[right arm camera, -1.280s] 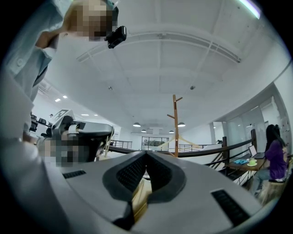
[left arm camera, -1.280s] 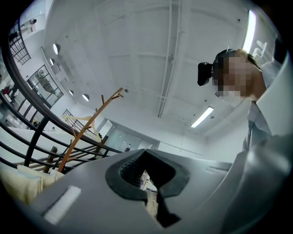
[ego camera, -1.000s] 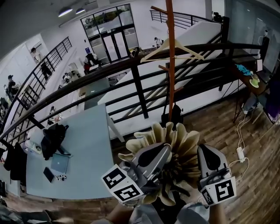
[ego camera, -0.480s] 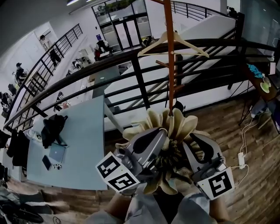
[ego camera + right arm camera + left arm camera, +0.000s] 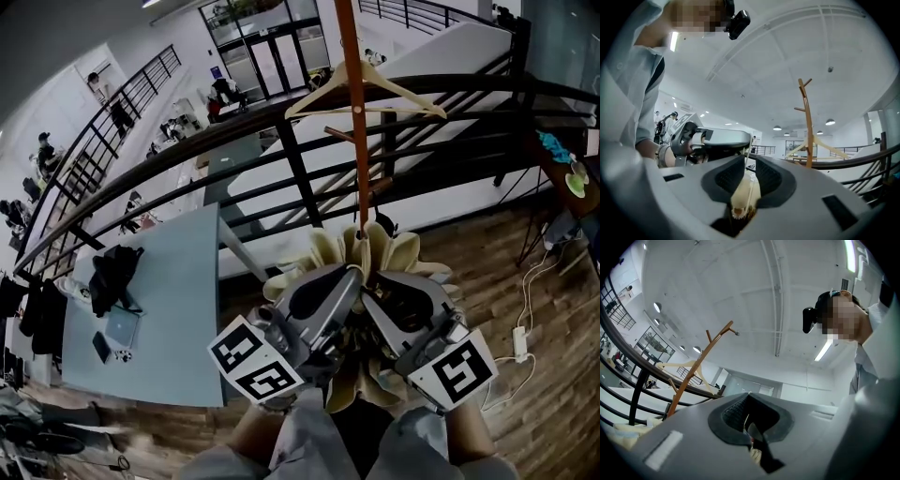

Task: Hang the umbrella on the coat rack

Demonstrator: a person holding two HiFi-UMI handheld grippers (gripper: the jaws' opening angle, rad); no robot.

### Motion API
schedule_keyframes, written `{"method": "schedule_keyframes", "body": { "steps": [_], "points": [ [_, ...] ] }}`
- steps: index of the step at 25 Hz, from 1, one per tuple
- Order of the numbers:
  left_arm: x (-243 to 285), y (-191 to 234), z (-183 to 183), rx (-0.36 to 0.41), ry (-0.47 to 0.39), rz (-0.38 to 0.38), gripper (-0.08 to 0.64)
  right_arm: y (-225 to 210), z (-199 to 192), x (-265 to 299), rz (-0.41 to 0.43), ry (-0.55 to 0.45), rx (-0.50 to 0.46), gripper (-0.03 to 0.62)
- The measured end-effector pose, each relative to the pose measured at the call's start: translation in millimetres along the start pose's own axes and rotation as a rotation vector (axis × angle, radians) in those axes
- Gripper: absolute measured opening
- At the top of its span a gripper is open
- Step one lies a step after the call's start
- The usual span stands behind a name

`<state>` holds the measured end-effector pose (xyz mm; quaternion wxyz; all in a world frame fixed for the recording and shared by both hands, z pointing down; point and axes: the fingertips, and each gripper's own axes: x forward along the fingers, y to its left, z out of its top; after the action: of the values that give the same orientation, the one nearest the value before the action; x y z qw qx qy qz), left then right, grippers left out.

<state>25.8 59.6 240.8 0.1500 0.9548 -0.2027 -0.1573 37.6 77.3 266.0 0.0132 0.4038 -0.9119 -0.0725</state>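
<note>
My right gripper [image 5: 377,295] has swung in from the side over the last second and now lies close against my left gripper [image 5: 347,281]. Both noses are buried in the folded cream umbrella [image 5: 401,251]. The coat rack [image 5: 352,112] has also drawn nearer in the head view, and its orange-brown pole now runs straight down into the top of the umbrella's pleats.

In the left gripper view my jaws are pressed nearly together, with a sliver of cream fabric and a dark strip caught between the ribbed pads. In the right gripper view my jaws are pinching a roll of the cream fabric along with a thin rib.

I am holding the umbrella in the air above the wooden floor [image 5: 525,309], on my side of the black railing [image 5: 281,131]. Its pleats fan upward around the lower end of the pole, but I cannot tell whether they touch it. A wooden hanger [image 5: 403,92] hangs higher up on the rack. Beyond the railing, a pale table [image 5: 183,309] stands on the level below.
</note>
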Motion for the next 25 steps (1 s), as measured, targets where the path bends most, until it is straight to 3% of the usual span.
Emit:
{"method": "schedule_keyframes", "body": {
  "steps": [5, 8, 14, 19, 25],
  "points": [
    [14, 11, -7, -0.011, 0.009, -0.008, 0.001, -15, -5, 10, 0.016, 0.005, -0.017, 0.057],
    [19, 19, -7, -0.014, 0.013, -0.016, 0.002, -20, -8, 17, 0.011, 0.006, -0.033, 0.023],
    [28, 41, -3, -0.023, 0.024, -0.040, 0.002, -36, -9, 37, 0.012, -0.008, 0.011, 0.009],
    [39, 73, 2, -0.077, 0.009, -0.052, 0.002, -54, -16, 58, 0.003, -0.007, 0.004, 0.006],
    [56, 105, 14, -0.039, 0.020, -0.054, 0.002, -85, -18, 84, -0.024, -0.006, 0.041, 0.005]
  ]
}}
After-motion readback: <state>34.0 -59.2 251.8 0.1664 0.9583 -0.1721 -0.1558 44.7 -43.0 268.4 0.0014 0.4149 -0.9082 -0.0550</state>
